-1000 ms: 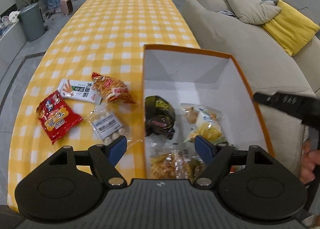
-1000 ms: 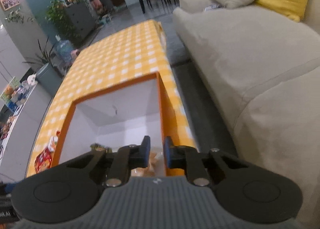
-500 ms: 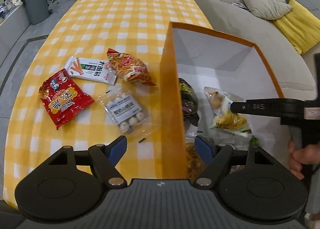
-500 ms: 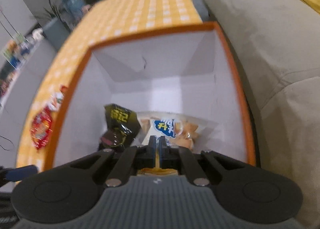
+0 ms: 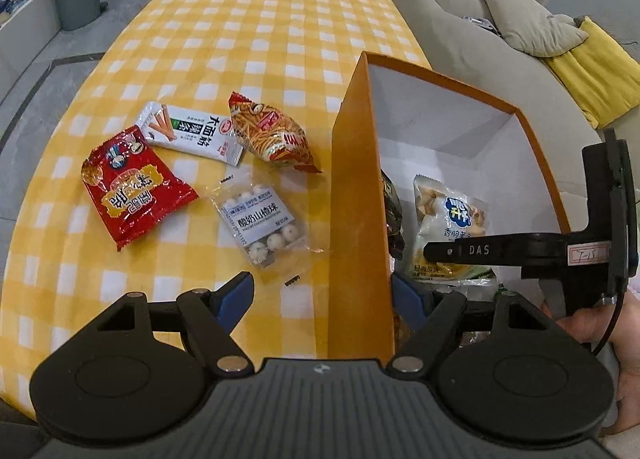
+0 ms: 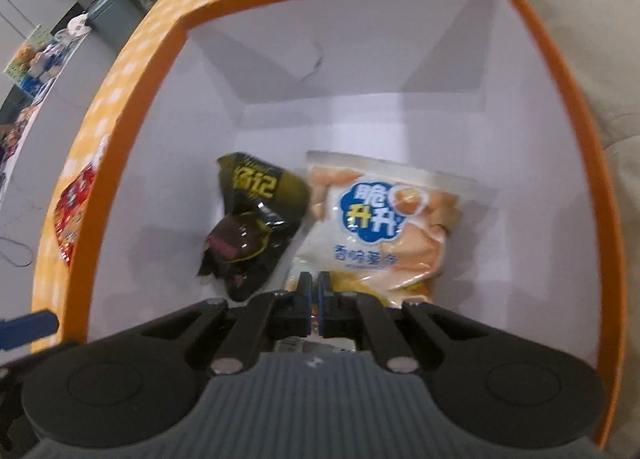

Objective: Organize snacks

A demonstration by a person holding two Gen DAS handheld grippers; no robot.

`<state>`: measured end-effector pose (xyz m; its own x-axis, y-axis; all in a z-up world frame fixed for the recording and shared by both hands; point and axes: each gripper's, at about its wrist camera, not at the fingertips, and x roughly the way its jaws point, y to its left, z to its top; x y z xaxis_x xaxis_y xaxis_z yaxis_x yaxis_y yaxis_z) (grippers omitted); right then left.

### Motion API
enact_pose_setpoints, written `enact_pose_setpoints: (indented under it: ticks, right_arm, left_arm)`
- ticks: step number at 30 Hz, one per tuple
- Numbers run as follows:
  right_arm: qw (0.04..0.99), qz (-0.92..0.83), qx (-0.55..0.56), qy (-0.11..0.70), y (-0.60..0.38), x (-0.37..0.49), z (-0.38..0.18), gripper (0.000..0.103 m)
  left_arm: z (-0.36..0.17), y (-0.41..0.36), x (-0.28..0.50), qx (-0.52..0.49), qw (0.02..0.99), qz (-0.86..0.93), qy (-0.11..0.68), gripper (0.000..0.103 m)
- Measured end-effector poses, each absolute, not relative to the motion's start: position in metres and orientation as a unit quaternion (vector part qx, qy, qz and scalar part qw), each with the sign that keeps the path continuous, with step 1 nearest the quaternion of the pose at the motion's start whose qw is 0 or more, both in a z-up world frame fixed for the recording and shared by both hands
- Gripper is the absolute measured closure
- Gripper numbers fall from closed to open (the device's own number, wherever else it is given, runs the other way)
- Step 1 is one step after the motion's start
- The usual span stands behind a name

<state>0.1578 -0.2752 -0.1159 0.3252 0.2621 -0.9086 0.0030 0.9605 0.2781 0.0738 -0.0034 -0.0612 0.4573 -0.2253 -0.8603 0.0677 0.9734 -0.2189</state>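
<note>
The right gripper (image 6: 314,291) is down inside the tall orange cardboard box with white inside walls (image 6: 560,187). Its blue-tipped fingers are almost shut, with only a thin gap. Something pale sits in that gap, maybe the edge of a packet, but the picture is blurry there, so I cannot tell if it holds anything.

The left gripper (image 5: 320,295) is wide open and holds nothing. One finger is over the table and the other is over the box, so the orange wall stands right between them.

What could go wrong? If the left gripper drops down, it may bump the thin wall and tip or push the box. If the right gripper pulls up fast, it may drag a packet back out.

In the box lie a white bag of puffed crisps with a blue round label (image 6: 380,227) and a crinkly black foil snack bag (image 6: 252,219), side by side. On the yellow checked tablecloth (image 5: 260,19) four snacks wait: a clear packet of white round balls (image 5: 262,225), a shiny red snack bag (image 5: 132,187), a white flat stick-snack packet (image 5: 192,133) and an orange noodle-snack bag (image 5: 272,135).

The box wall hides most of the black bag from the left camera. Packets at the near end of the box sit under the grippers, and their kind is hard to make out.
</note>
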Motion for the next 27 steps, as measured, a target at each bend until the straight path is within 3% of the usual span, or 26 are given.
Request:
enact_pose_setpoints:
  ticks: [7,9,15,19,27]
  right_arm:
    - [0.848,0.061,0.137,0.508,-0.28,0.153,-0.087,0.103]
    - [0.867,0.008,0.091,0.49,-0.279,0.152,-0.078,0.103]
    - [0.83,0.013,0.055,0.554,-0.269,0.164,-0.105,0.103]
    - [0.832,0.016,0.02,0.554,-0.256,0.164,-0.104,0.103]
    - [0.823,0.065,0.071,0.56,-0.261,0.155,-0.102,0.103]
  left_arm:
    - [-0.059,-0.002,0.072,-0.084,0.851,-0.087,0.512,0.013]
    - [-0.06,-0.002,0.072,-0.084,0.85,-0.086,0.513,0.013]
    - [-0.061,-0.004,0.072,-0.076,0.848,-0.086,0.517,0.013]
    - [-0.059,-0.006,0.071,-0.074,0.847,-0.085,0.519,0.013]
    - [-0.048,-0.007,0.063,-0.065,0.851,-0.085,0.515,0.013]
